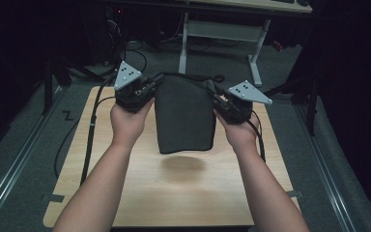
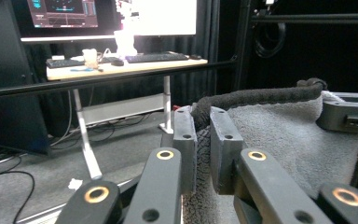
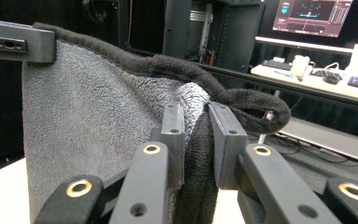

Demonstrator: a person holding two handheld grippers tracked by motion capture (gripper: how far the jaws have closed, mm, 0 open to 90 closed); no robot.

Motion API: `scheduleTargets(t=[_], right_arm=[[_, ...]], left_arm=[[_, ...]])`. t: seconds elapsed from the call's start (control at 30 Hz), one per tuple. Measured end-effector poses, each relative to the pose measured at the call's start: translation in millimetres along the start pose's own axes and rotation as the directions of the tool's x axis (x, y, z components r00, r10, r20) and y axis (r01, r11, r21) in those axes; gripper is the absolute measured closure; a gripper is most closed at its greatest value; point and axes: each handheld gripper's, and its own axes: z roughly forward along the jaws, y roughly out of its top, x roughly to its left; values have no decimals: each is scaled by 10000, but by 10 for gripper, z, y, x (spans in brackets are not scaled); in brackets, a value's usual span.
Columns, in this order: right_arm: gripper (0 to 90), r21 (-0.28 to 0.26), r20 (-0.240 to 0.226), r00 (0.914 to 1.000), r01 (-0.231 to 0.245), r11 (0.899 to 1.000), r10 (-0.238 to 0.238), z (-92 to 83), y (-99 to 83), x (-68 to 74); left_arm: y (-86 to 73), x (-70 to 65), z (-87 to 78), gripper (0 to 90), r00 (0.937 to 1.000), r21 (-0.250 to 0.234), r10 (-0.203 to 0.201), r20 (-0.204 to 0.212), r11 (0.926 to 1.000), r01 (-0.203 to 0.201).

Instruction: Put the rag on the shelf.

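Towel [image 1: 183, 116] hangs above the table [image 1: 125, 193], each raised gripper's [image 1: 150, 88] [image 1: 211, 94] fingers clamped on an upper corner.

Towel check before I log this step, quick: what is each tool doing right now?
Left tool: closed on the towel's top left corner.
Right tool: closed on its top right corner; the towel hangs above the table.

towel [image 1: 183, 116]: dark grey fleecy cloth, black hem | left claw [image 1: 155, 82]: black, brass-coloured rivets, pale grey plate | right claw [image 1: 211, 92]: black, same brass rivets, pale grey plate | desk [image 1: 183, 193]: light wood grain | floor [image 1: 24, 145]: grey carpet
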Motion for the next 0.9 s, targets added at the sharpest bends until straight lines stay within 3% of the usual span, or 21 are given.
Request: scheduleTargets(t=[0.33,0.67,0.77,0.9], right_arm=[[781,238,-86,9995,-287,9993,289,305,-30,-152],[780,574,-65,9997,-216,9981,220,584,-36,-353],[779,834,-48,9997,-230,9963,234,676,-74,-445],[778,1120,19,10000,-68,9937,66,766,-145,-519]], left_arm=[[-61,209,293,828,9994,307,154,-323,9994,-144],[-47,372,592,826,9994,675,287,-193,9973,-274],[-87,427,693,822,10000,756,-26,-62,9971,31],[-215,479,853,822,9991,1237,-430,-39,9914,432]])
